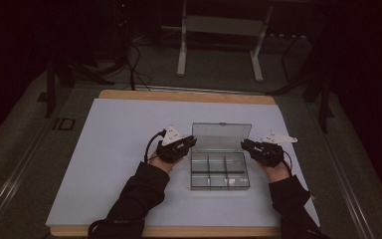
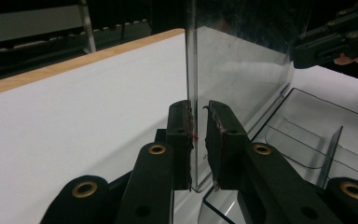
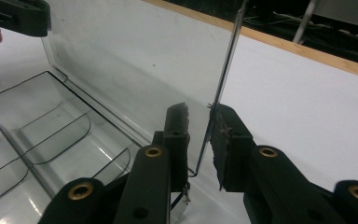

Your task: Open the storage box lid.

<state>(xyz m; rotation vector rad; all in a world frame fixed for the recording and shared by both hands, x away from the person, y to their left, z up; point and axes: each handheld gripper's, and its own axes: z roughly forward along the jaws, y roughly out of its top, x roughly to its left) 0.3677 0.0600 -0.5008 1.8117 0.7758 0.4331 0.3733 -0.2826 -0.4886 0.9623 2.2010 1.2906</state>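
A: Item one, as we log it: a clear plastic compartment box point(image 1: 220, 171), lying near the middle of the white sheet point(image 1: 114, 149) that covers the table point(image 1: 184, 95). Its tray is split into small cells by clear dividers point(image 3: 23, 158). Its lid point(image 1: 221, 136) stands upright along the far edge.

B: Agreed. Item two, the left gripper point(image 2: 198, 140): we see its jaws set on either side of the lid's left edge, a little apart. One pad touches the plastic, and a thin gap shows at the other.

A: Item three, the right gripper point(image 3: 200, 140): jaws part open, straddling the lid's right edge. The plastic lies against the right-hand pad and well clear of the other.

B: From above, we note both grippers flank the box at lid level, each in a hand with a dark sleeve point(image 1: 142, 191).

A: Surroundings: a grey stand point(image 1: 219, 25) on the floor beyond the table.
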